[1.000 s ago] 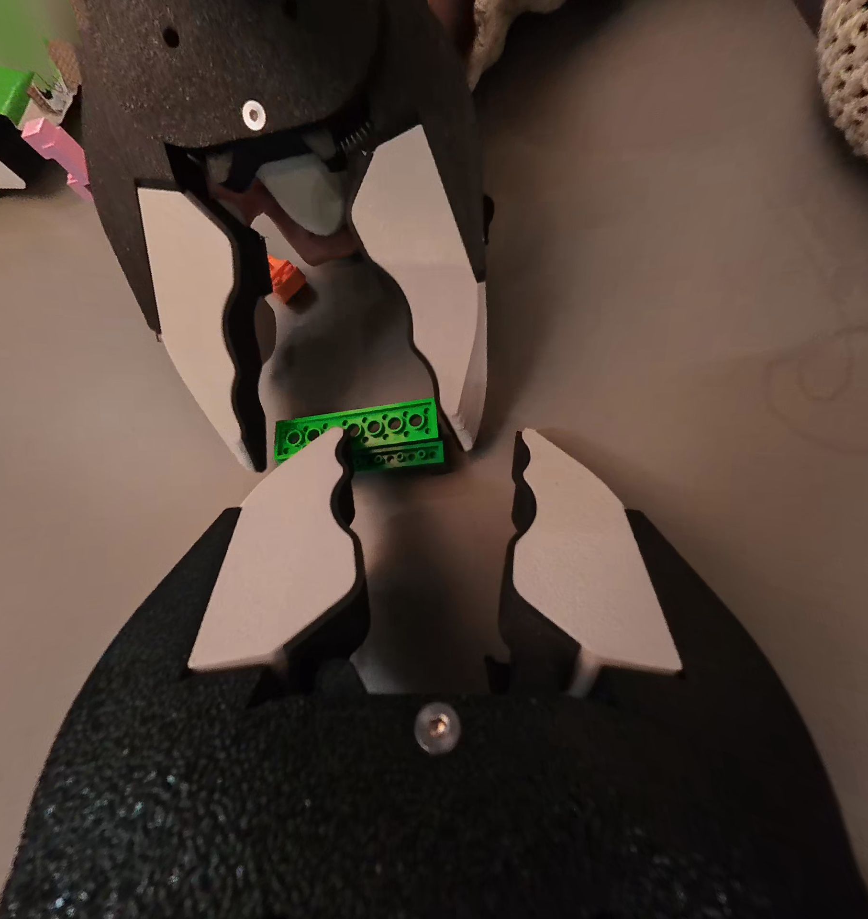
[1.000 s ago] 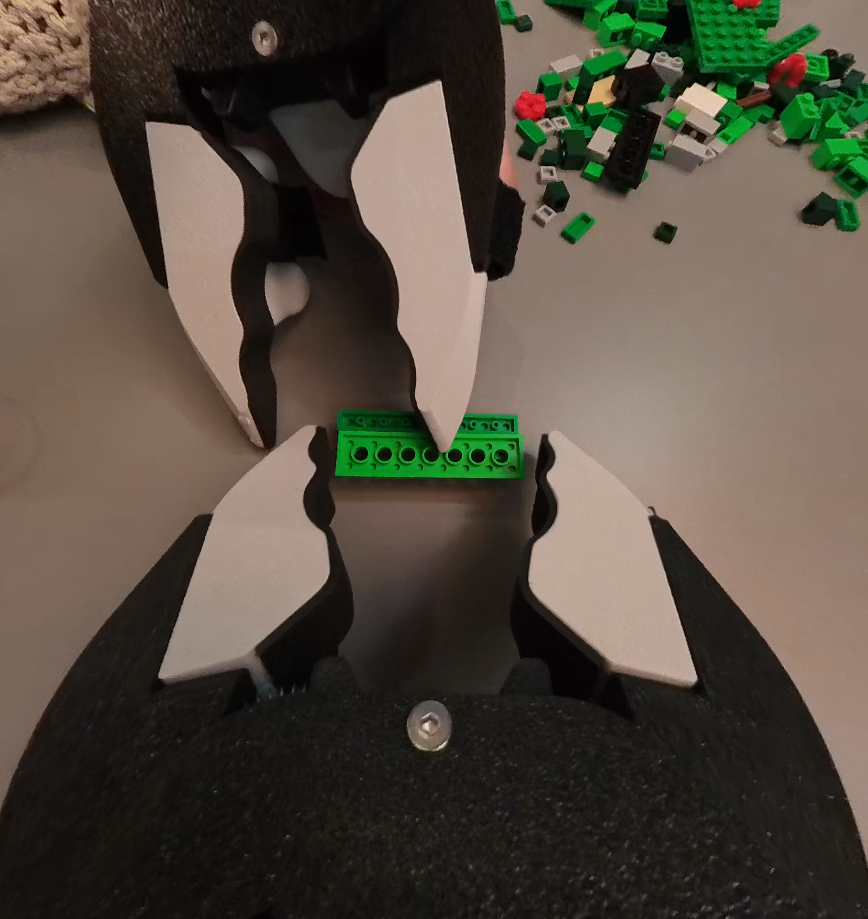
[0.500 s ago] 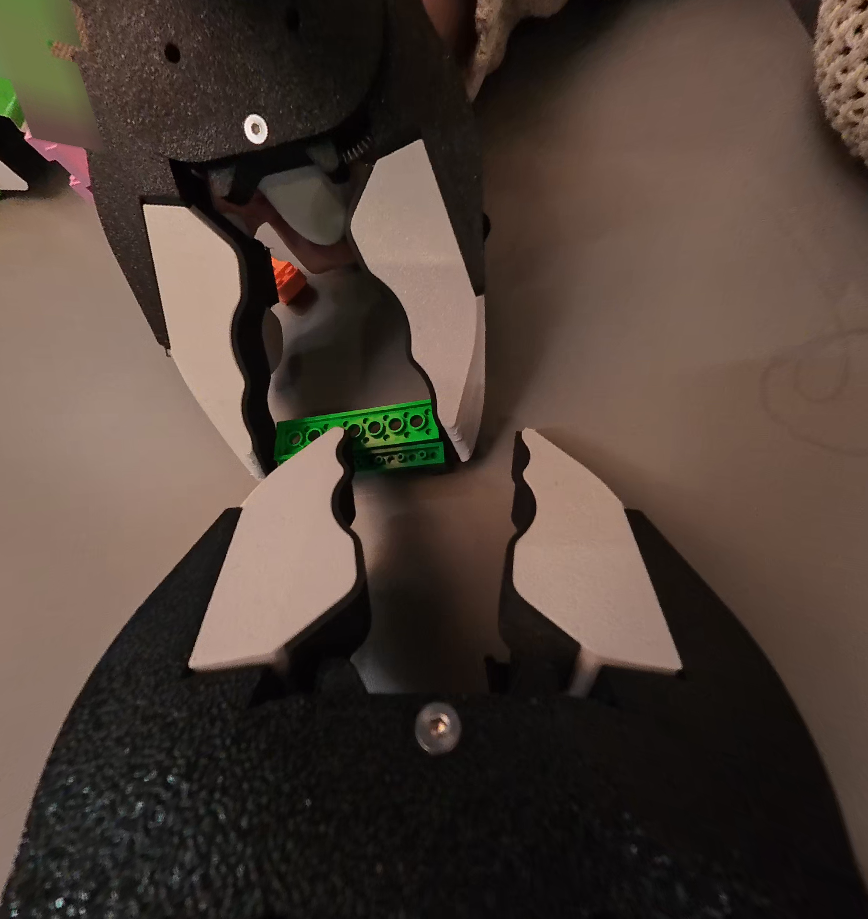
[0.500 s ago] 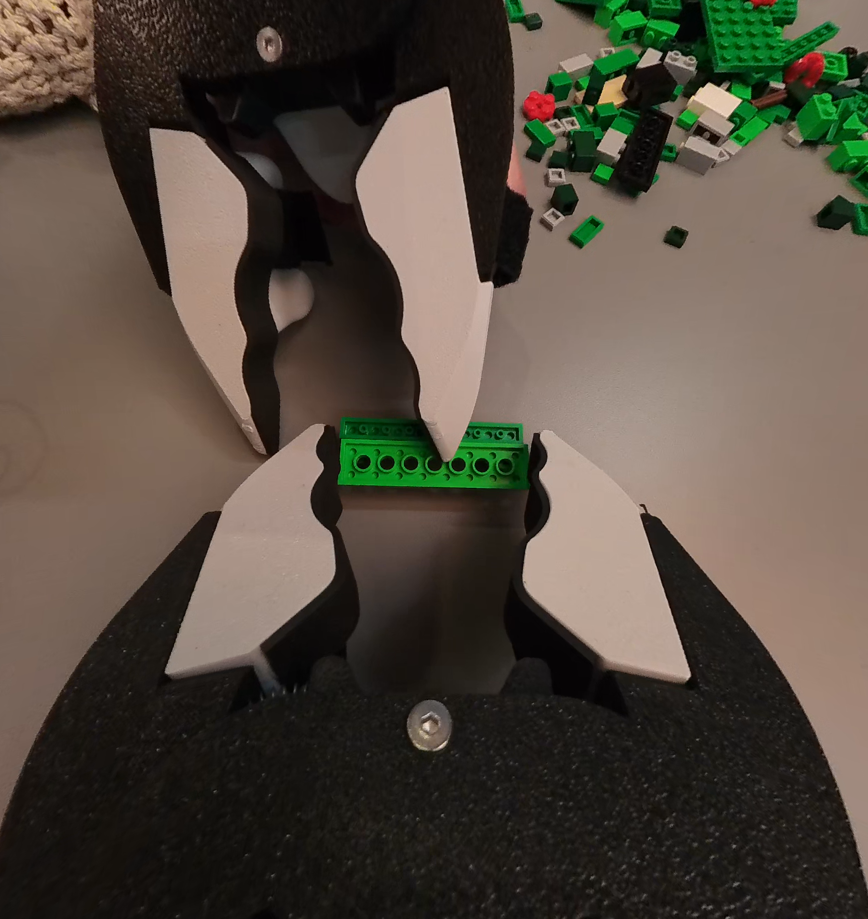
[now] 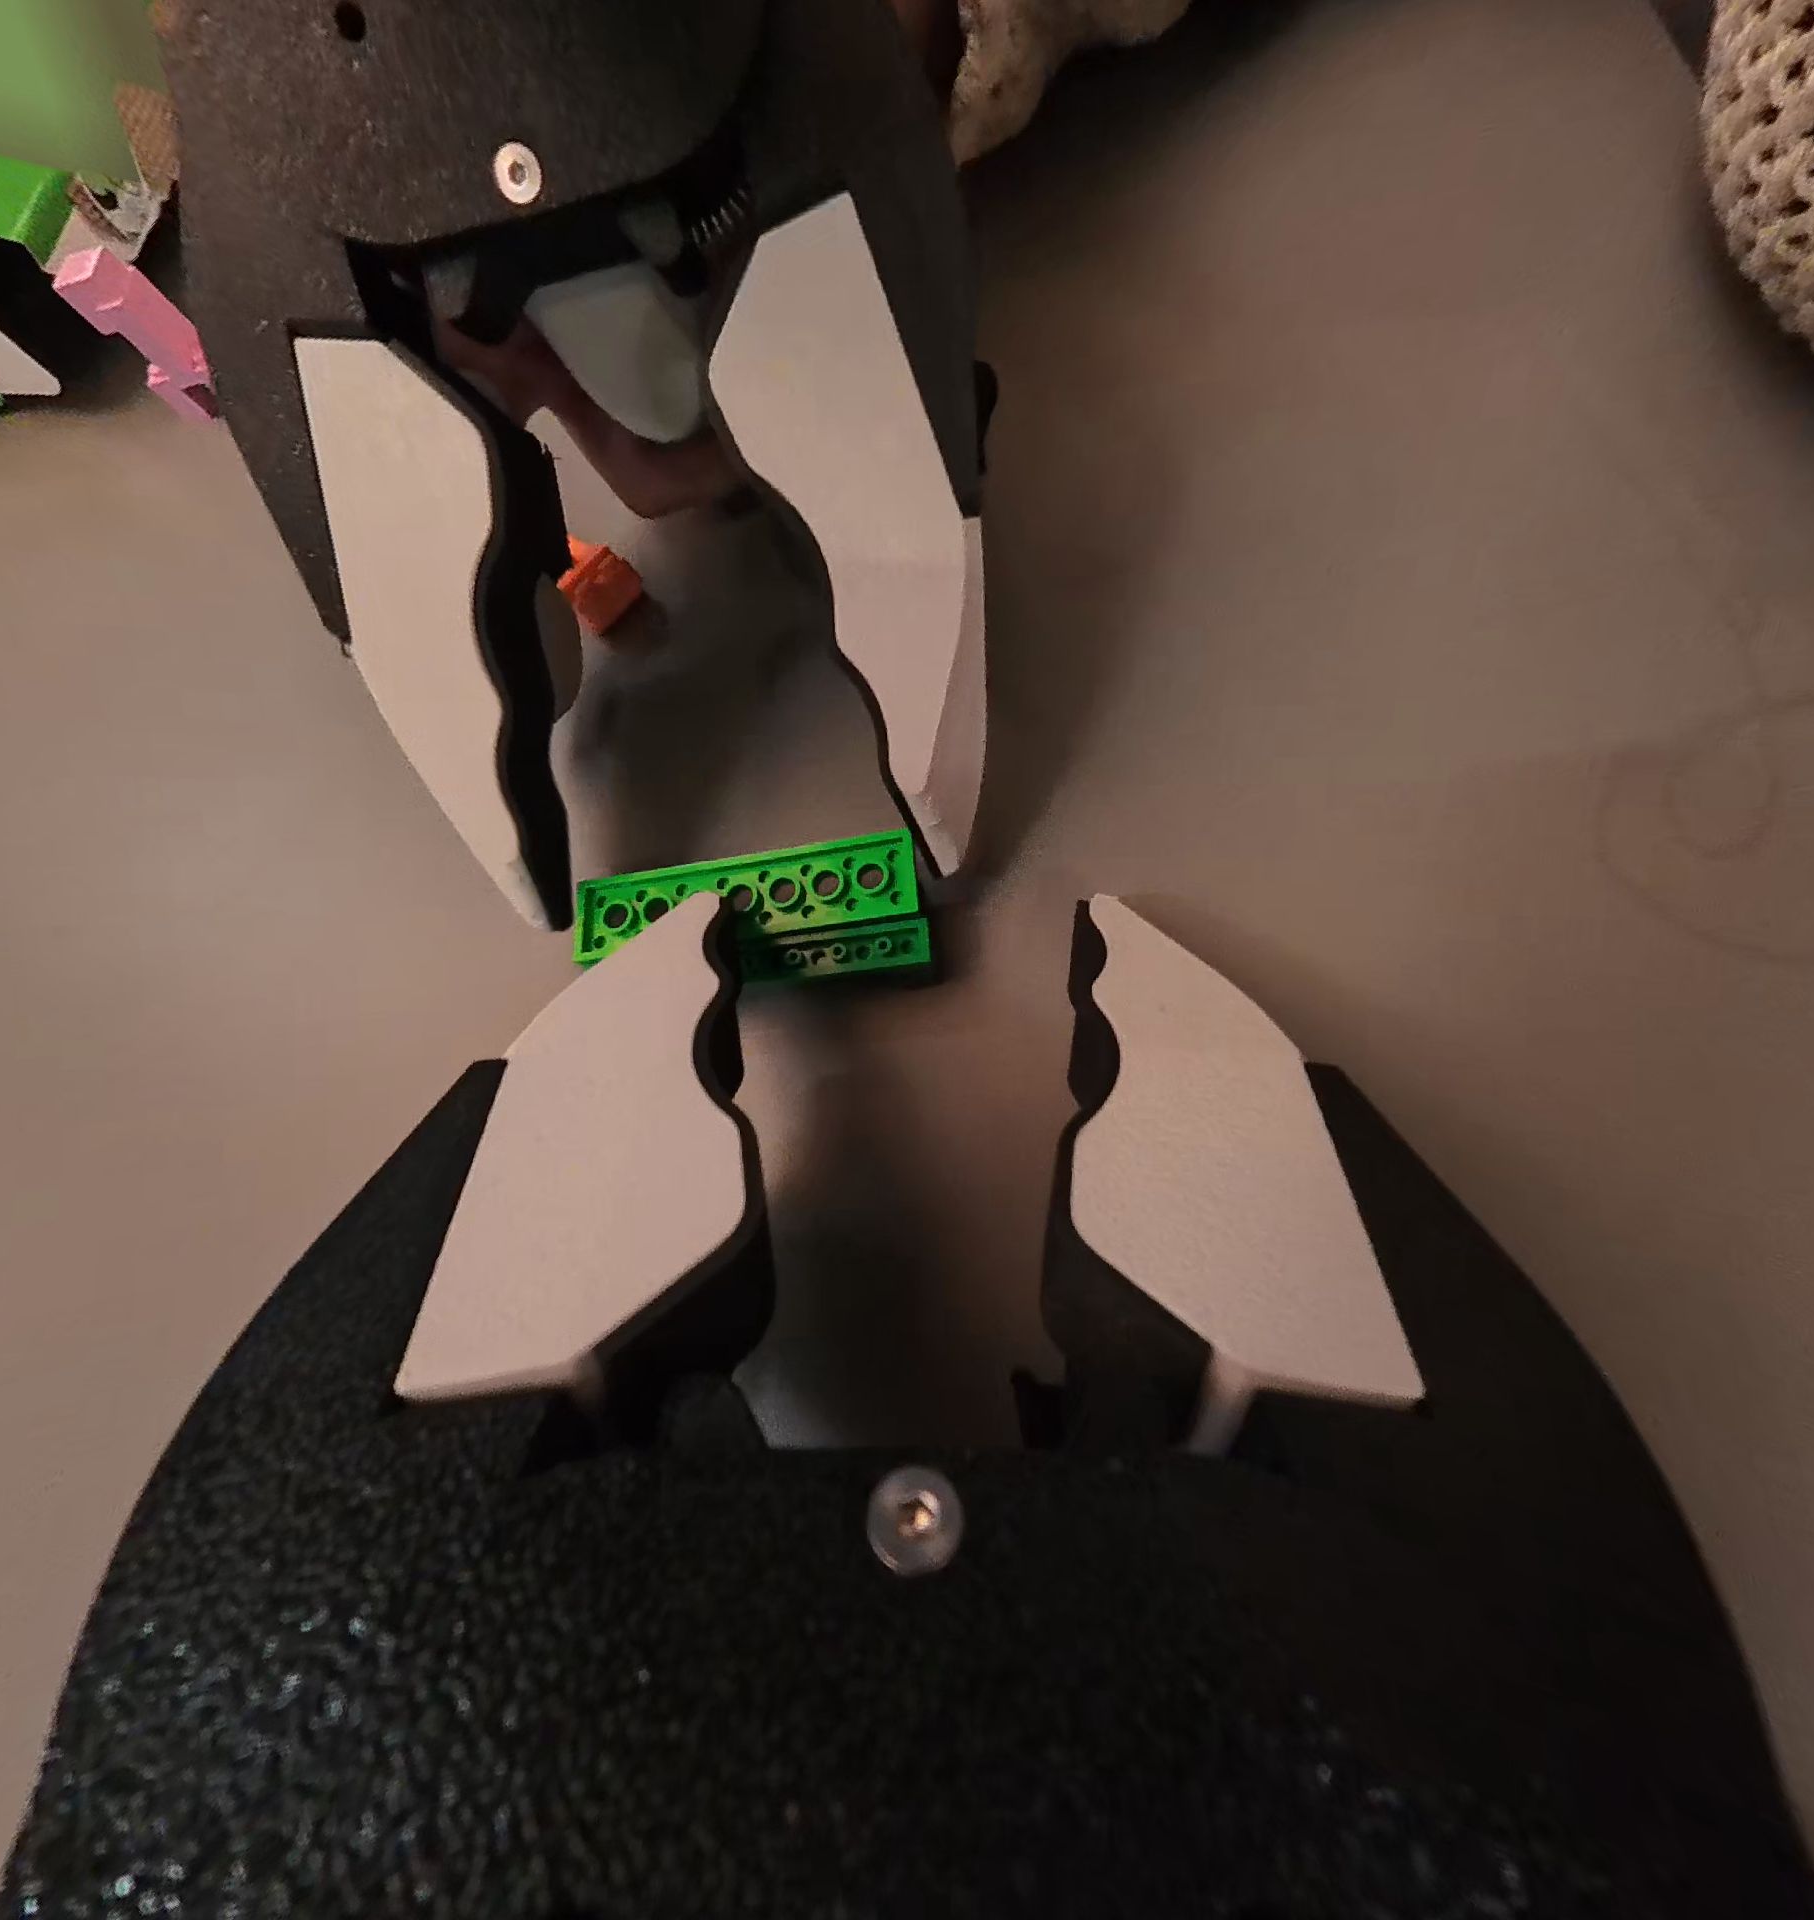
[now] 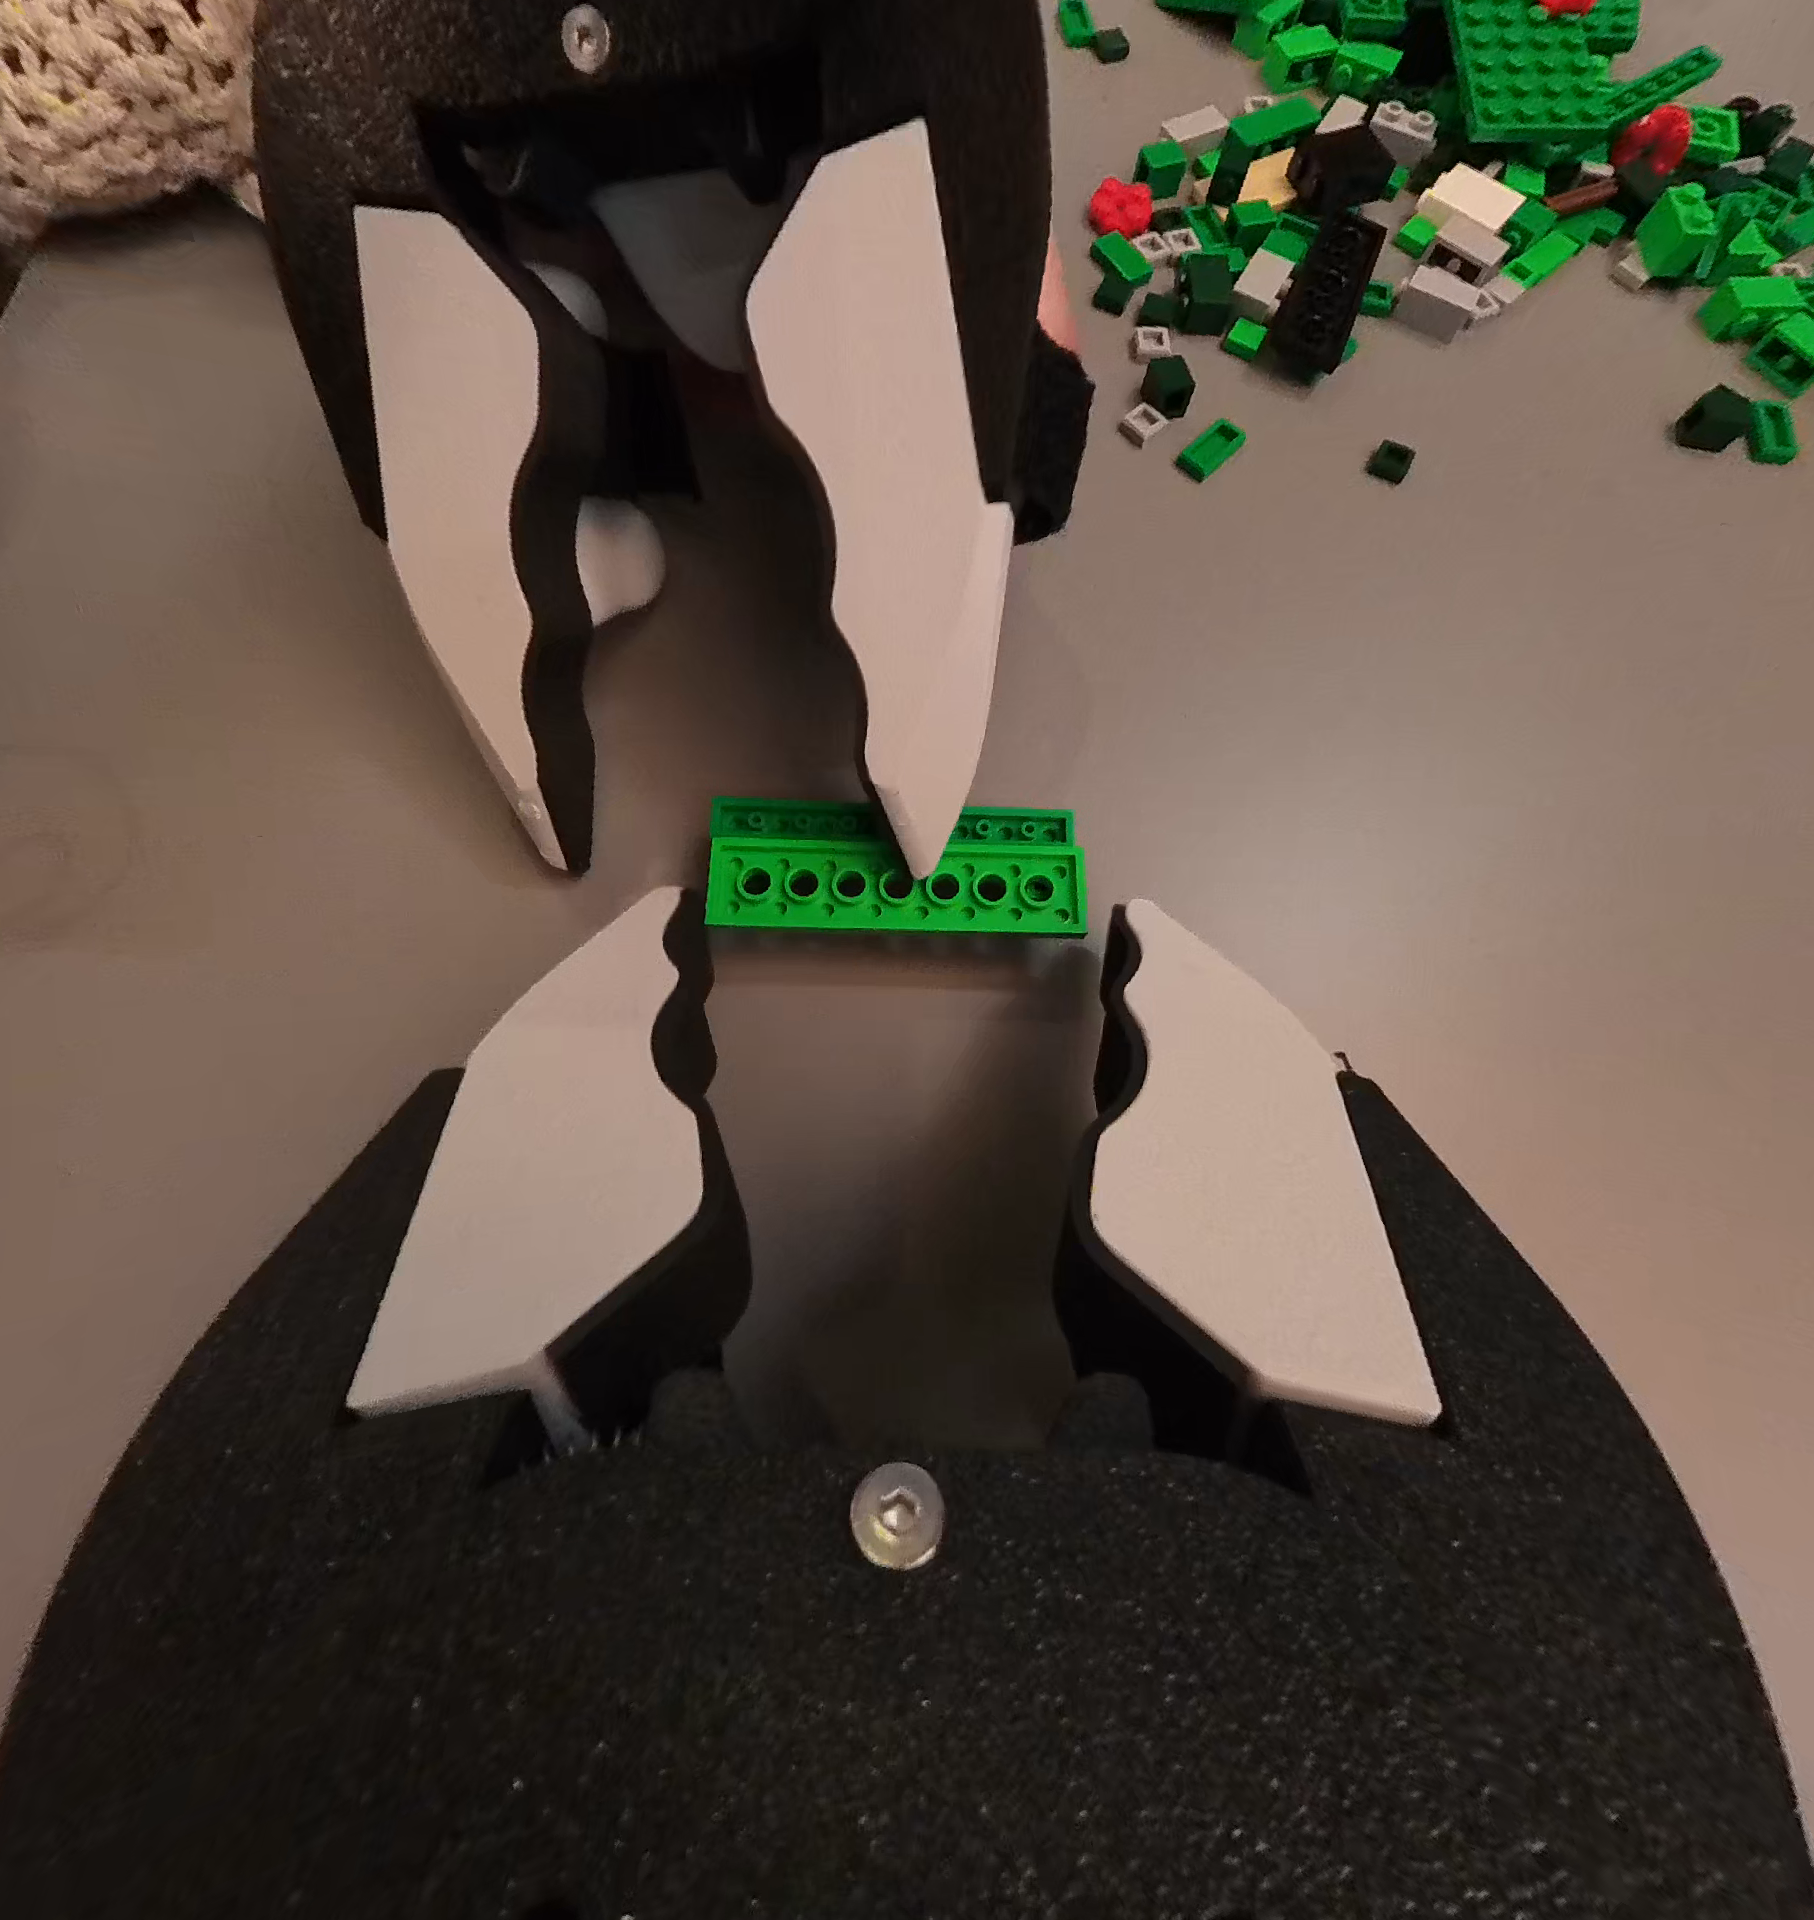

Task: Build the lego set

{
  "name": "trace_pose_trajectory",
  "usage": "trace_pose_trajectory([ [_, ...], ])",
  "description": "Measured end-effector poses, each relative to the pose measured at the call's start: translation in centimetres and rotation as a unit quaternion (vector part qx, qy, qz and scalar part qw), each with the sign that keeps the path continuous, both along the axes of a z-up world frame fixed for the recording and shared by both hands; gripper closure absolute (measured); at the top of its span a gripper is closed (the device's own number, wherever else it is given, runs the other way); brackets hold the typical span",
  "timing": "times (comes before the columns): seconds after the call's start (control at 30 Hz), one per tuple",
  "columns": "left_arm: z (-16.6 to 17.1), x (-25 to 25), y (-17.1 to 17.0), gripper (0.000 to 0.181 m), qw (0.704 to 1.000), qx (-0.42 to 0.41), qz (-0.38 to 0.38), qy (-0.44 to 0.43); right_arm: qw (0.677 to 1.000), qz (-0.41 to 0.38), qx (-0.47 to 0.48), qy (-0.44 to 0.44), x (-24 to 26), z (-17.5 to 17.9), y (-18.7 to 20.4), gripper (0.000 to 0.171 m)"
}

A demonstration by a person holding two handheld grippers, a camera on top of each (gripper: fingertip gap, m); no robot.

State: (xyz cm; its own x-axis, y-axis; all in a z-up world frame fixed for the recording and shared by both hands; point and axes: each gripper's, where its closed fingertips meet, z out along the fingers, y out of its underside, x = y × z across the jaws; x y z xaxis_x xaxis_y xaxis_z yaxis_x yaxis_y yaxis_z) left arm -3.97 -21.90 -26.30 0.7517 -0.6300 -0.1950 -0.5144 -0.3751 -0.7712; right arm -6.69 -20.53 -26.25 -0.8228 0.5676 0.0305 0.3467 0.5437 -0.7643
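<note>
Two bright green plates lie underside up, side by side on the grey table: a wide one [image 6: 996,896] and a narrow one [image 6: 1017,828]. Both also show in the left wrist view, wide [image 5: 830,883] and narrow [image 5: 851,951]. My left gripper [image 5: 903,914] is open and faces the right one across the plates. One of its fingertips [image 6: 918,847] rests on the wide plate near its middle. My right gripper [image 6: 898,914] is open, its tips just short of the wide plate's two ends. In the left wrist view its fingers [image 5: 425,623] straddle that plate.
A pile of loose green, grey, black and red bricks [image 6: 1505,208] lies at the far right of the right wrist view. A small orange brick [image 5: 596,592], a pink piece [image 5: 134,322] and a crocheted item [image 5: 1796,187] lie beyond the plates.
My right gripper edged in around the wide plate's ends, then drew back a little. The plates and the left gripper have barely moved.
</note>
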Motion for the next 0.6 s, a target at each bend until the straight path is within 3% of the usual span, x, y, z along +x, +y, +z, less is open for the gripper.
trace_pose_trajectory([
  [0.6, 0.05, 0.04, -0.01, 0.120, 1.000, 0.001, 0.000, 0.001, 1.000, 0.007, 0.001, 0.006, 0.23, 0.01, -0.11, 0.103],
])
